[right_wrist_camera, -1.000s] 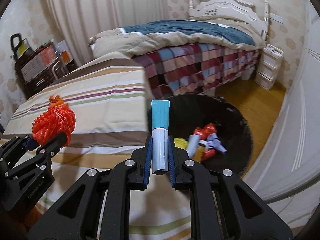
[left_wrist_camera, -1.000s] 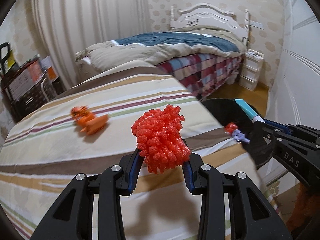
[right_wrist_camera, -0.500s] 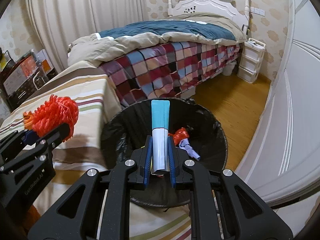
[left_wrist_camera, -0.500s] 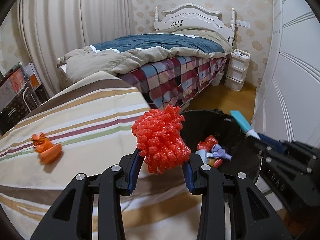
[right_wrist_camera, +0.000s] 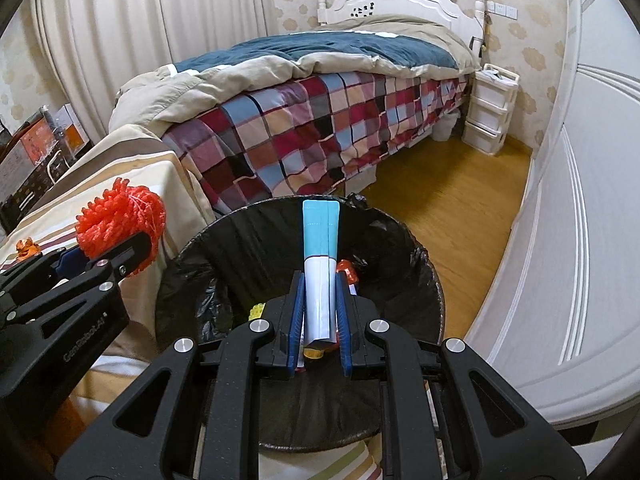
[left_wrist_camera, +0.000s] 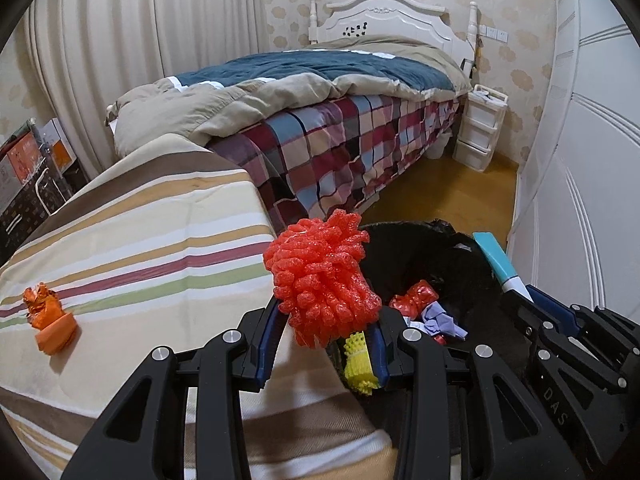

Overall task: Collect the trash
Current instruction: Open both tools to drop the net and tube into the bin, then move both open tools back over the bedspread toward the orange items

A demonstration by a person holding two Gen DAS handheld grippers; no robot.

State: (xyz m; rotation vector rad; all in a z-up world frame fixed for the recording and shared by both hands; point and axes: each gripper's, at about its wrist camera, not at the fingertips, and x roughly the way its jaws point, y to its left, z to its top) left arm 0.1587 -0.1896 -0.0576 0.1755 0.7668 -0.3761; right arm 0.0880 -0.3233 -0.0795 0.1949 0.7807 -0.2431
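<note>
The left gripper (left_wrist_camera: 324, 340) is clamping a red foam net (left_wrist_camera: 322, 280) between its blue pads, the bundle bulging up and out past the fingertips. The right gripper (right_wrist_camera: 318, 320) is pinching a flattened white-and-teal tube (right_wrist_camera: 320, 256) with its jaws drawn narrow, the teal end sticking straight out beyond the fingers.

Just under and ahead of the right tongs a black-lined trash bin (right_wrist_camera: 404, 248) is gaping open — the tube is hanging over its mouth. From the left tongs the same bin (left_wrist_camera: 452, 252) is lying ahead and to the right, holding a yellow foam net (left_wrist_camera: 358, 360), a red wrapper (left_wrist_camera: 414, 298) and some pale purple paper (left_wrist_camera: 442, 318); the red net is sitting over the bin's near-left rim, beside the edge of the striped cover (left_wrist_camera: 140, 248).

To the left of the left tongs, an orange wrapper (left_wrist_camera: 50, 318) is lying on that striped cover, well apart from the bin.

Further ahead of both tongs, a bed with a plaid blanket (right_wrist_camera: 320, 128) is stretching back to a white headboard (left_wrist_camera: 380, 14) — with a small white drawer unit (right_wrist_camera: 492, 108) standing beside it.
</note>
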